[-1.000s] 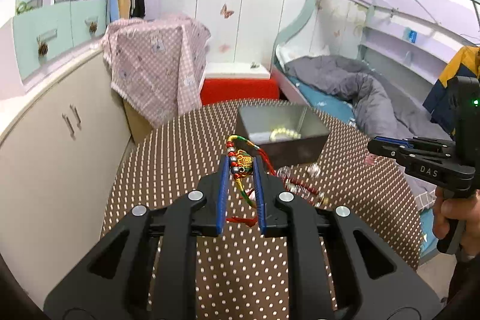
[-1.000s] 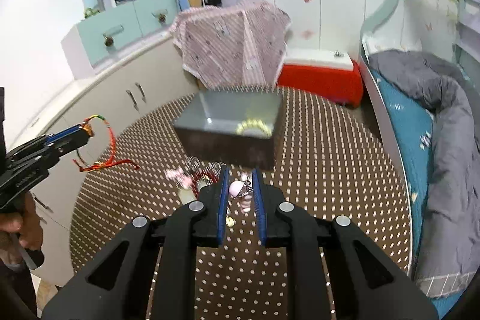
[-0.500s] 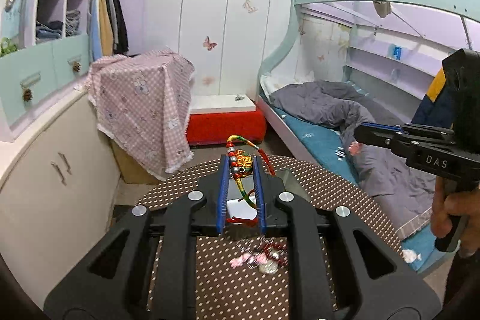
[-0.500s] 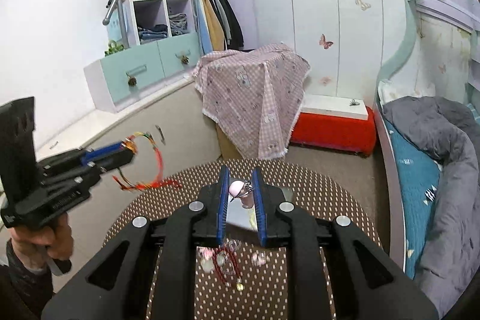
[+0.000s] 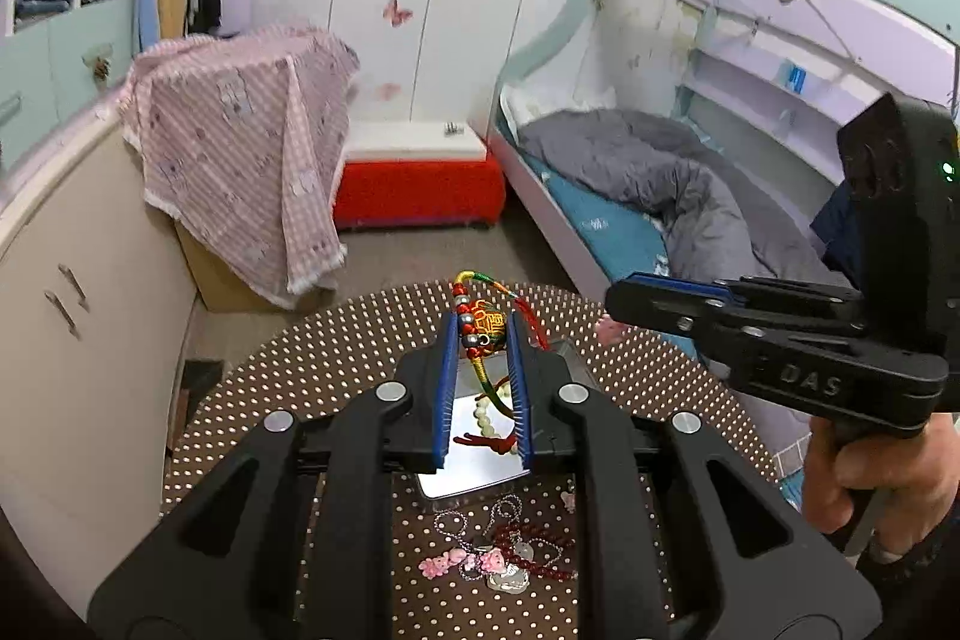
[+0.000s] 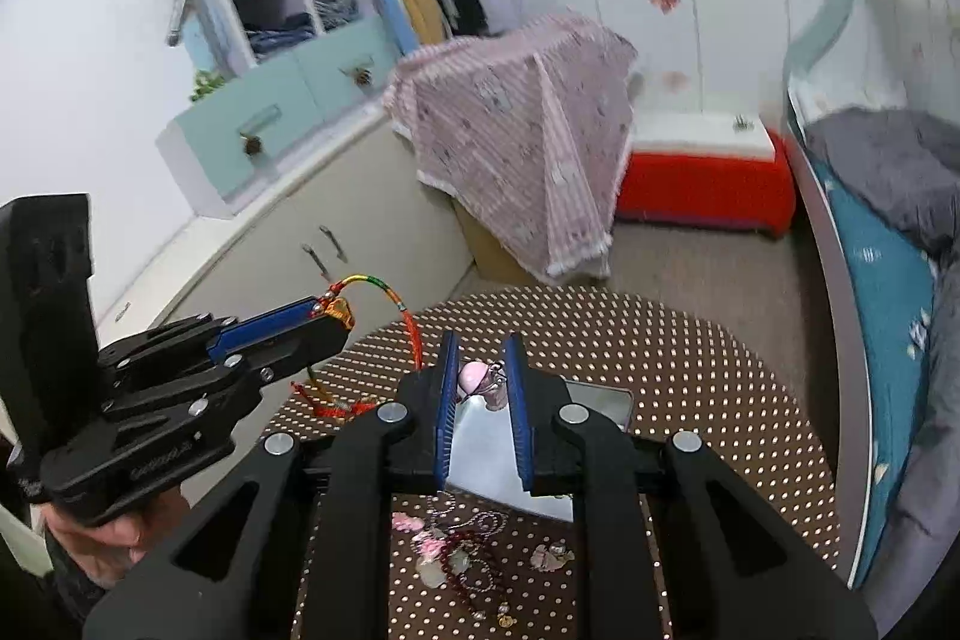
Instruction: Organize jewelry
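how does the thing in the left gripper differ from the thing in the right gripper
The left gripper holds a braided cord bracelet, red, green and yellow with beads and a gold charm; the right gripper holds a small pink charm with a metal clasp. The bracelet loops past the fingertips and trails a red tail; the pink charm is compact between them. Both are pinched in closed jaws above the metal box.

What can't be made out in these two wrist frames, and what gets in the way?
- Metal box contents: left wrist view, mostly hidden by the left hand-held gripper and its braided bracelet; only some pale beads show.
- Pink item in the right hand-held gripper: right wrist view, too small and blurred to identify.
- Loose jewelry pile: right wrist view, partly covered by the gripper body, pieces tangled.
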The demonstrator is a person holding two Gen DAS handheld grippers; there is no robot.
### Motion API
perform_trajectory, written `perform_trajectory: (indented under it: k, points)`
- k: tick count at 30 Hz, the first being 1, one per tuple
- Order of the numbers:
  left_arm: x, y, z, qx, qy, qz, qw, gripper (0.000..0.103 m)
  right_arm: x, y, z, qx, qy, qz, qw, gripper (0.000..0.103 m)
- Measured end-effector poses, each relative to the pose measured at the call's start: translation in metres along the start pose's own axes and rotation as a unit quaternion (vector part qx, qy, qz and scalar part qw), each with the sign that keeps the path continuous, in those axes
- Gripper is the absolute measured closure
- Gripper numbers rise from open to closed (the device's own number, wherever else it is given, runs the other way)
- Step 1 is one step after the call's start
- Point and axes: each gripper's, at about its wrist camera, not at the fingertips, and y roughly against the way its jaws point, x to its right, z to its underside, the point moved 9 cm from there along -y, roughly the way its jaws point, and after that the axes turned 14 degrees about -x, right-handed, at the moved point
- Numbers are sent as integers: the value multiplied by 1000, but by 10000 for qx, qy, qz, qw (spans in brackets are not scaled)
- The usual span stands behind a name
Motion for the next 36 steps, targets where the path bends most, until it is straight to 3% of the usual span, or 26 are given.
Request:
perform_trajectory:
  k: [1,2,4,5,6,9,16,24,30,36]
  points:
    - [0,-5,0,-49,-36,-68,10000,84,3,-3,0,-40,-81,-20,10000,85]
    - [-3,-10,0,-91,-37,-164,9998,78,8,-6,1,-48,-198,-24,9998,75]
    - [-9,-11,0,-43,60,-232,9997,34,16,-4,3,38,-332,65,9994,49]
    - [-13,-7,-1,83,151,-284,9994,13,20,1,3,167,-422,163,9988,22]
    - [-17,-4,-2,207,237,-318,9990,12,24,6,3,297,-474,248,9981,12]
    - [-31,6,0,336,430,-442,9975,12,33,18,6,431,-603,397,9965,8]
    - [-47,52,14,821,666,-731,9917,8,33,48,23,716,-691,768,9921,8]
    - [-42,102,45,1216,505,-812,9880,8,2,95,57,1126,-742,1185,9838,8]
    - [-26,123,69,1337,250,-945,9862,7,-17,113,84,1326,-691,1197,9815,8]
    - [-26,125,100,1407,588,-1224,9807,7,-24,115,108,1269,-231,1085,9857,8]
